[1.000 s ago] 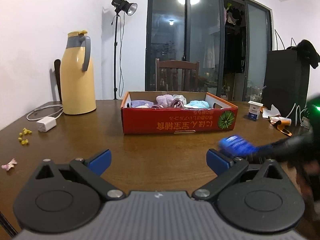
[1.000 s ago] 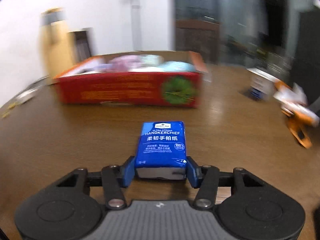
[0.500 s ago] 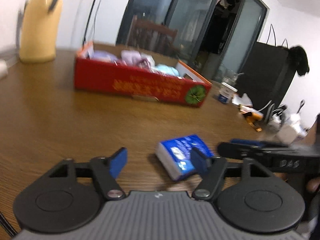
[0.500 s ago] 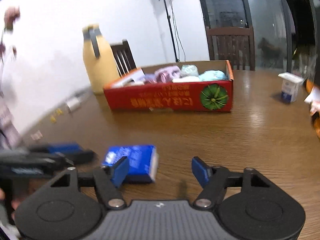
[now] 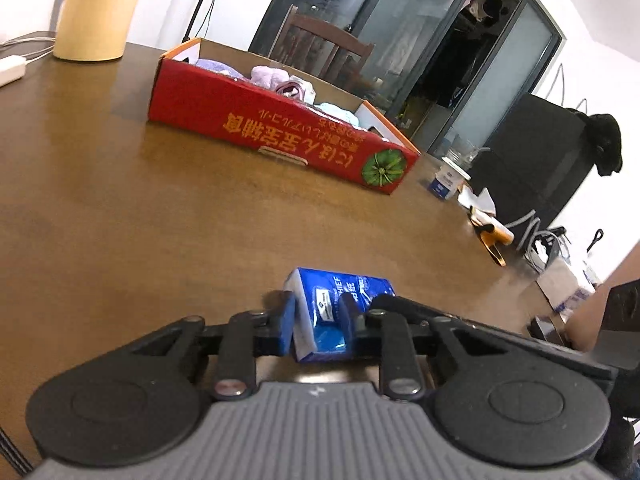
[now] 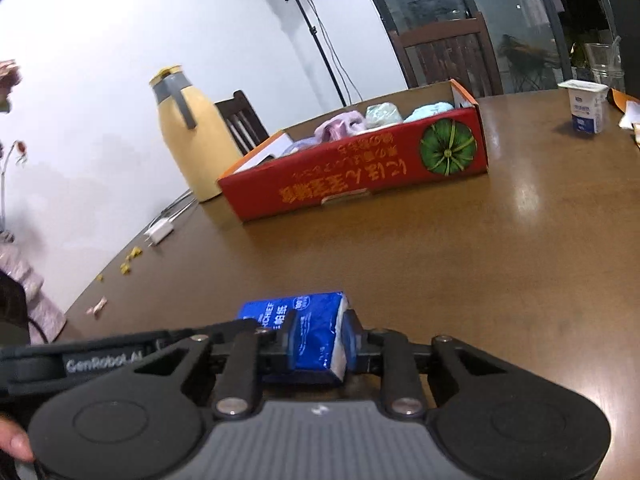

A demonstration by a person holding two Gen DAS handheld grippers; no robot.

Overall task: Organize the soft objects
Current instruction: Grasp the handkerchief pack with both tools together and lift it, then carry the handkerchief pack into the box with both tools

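Observation:
A blue tissue pack (image 5: 336, 308) lies on the brown table, and both grippers are closed on it from opposite ends. My left gripper (image 5: 320, 320) pinches one end. My right gripper (image 6: 318, 340) pinches the other end of the pack (image 6: 308, 328). The right gripper's body shows in the left wrist view (image 5: 500, 340), and the left gripper's body shows in the right wrist view (image 6: 100, 356). A red cardboard box (image 5: 280, 132) holding several pastel soft items (image 5: 280, 80) stands farther back; it also shows in the right wrist view (image 6: 360, 184).
A yellow thermos jug (image 6: 188, 136) and a white charger (image 6: 160, 232) stand left of the box. A small yogurt cup (image 6: 586, 106) stands to its right. Orange tools and cables (image 5: 492, 236) lie at the right edge. Small scraps (image 6: 128, 260) lie near the left edge.
The right gripper set the tissue pack on the table and opened. Then both grippers closed on the pack from opposite ends.

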